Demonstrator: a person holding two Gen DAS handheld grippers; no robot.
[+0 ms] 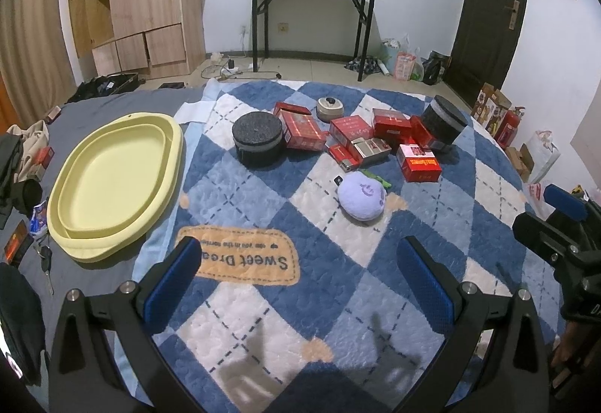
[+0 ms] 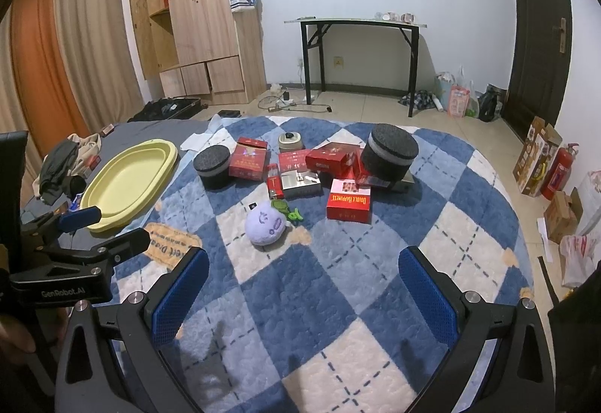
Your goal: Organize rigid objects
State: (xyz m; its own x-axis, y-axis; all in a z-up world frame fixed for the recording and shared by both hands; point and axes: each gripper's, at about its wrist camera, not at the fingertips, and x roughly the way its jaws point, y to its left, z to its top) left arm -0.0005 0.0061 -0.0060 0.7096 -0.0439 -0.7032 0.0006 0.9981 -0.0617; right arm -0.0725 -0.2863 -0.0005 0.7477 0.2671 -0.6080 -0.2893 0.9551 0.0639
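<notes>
Far left of the left gripper (image 1: 298, 285), on the grey cover: yellow tray (image 1: 67, 221), shallow, nothing in it, rim hanging slightly over the checked blanket (image 1: 263, 319). Both grippers spread wide, nothing held, hovering above bare blanket on the near side. Right gripper (image 2: 304, 291) likewise released; it shows at the right edge of the left wrist view, so the 2 tools sit side by side. Ahead of the left gripper and slightly left: 1 dark foam puck (image 1: 257, 139). Dead ahead, past the purple plush (image 1: 362, 195), sits the cluster of red boxes (image 1: 351, 129) with a silver box (image 1: 370, 149) among them, several touching or overlapping. A small round beige tin (image 1: 329, 108) lies behind the cluster. Ahead and right: nearest red box (image 1: 419, 162), standing a little apart from the pile, then a 2nd foam puck (image 1: 443, 122) beyond it. Judgement: sorting not begun; likely aim is rigid pieces into the tray, plush left out. For a clean 1st pick, take the detached red box, close across its narrower faces, lift straight up before travelling left. Pucks look wide for the opening; approach squarely across the diameter. Overlapped boxes risk dragging neighbours, so leave those until outliers are cleared.
</notes>
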